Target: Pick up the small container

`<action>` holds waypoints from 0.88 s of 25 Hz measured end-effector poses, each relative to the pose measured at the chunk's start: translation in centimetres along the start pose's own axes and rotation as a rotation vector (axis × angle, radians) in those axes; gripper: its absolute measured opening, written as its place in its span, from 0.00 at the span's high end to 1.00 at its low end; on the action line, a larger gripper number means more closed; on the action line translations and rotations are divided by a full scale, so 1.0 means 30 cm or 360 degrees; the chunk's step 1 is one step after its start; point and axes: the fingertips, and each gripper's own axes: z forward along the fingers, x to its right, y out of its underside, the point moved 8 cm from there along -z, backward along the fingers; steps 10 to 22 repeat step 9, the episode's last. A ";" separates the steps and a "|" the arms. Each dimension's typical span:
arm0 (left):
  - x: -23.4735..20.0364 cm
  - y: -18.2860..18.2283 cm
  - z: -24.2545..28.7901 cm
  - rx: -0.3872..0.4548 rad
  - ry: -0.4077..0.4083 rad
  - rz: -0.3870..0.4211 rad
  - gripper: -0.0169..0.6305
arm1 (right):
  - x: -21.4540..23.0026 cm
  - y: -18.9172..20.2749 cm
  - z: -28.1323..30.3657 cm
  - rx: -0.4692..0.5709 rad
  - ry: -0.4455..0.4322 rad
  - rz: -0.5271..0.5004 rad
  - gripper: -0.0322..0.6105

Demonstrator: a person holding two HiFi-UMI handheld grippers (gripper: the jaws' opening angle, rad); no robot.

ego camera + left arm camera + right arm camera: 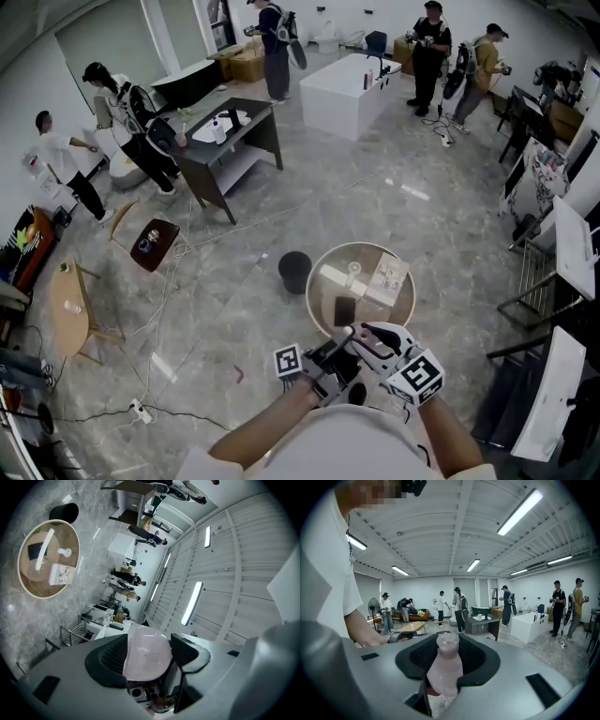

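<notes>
A small pale pink translucent bottle (pixel 443 670) stands between the pads of my right gripper (pixel 445 656), its open neck pointing away from the camera; the jaws are shut on its body. In the left gripper view, a rounded pale pink container end (pixel 146 657) fills the gap of my left gripper (pixel 146 656), both pads pressed against it. Whether this is the same bottle I cannot tell. In the head view, the left gripper (pixel 328 364) and right gripper (pixel 364 342) meet close in front of my body, above the floor near the round table (pixel 314 302).
The round wooden table (pixel 28 581) carries a white box (pixel 389 277), a flat black item (pixel 344 310) and a small glass (pixel 353 271). A black bin (pixel 294 270) stands beside it. Cables cross the floor (pixel 178 281). Several people, a dark desk (pixel 234 141) and a white tub (pixel 349 92) are farther off.
</notes>
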 end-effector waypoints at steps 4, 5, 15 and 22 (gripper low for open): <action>-0.004 -0.013 0.026 -0.0003 -0.0001 0.0009 0.53 | 0.029 -0.003 0.002 0.0011 -0.0004 0.0003 0.72; -0.004 -0.014 0.030 -0.0003 -0.0002 0.0010 0.53 | 0.033 -0.002 0.002 0.0013 -0.0006 0.0004 0.72; -0.003 -0.017 0.050 -0.0001 -0.0008 0.0013 0.53 | 0.053 -0.012 -0.003 0.0012 -0.0005 0.0011 0.72; -0.003 -0.017 0.050 -0.0001 -0.0008 0.0013 0.53 | 0.053 -0.012 -0.003 0.0012 -0.0005 0.0011 0.72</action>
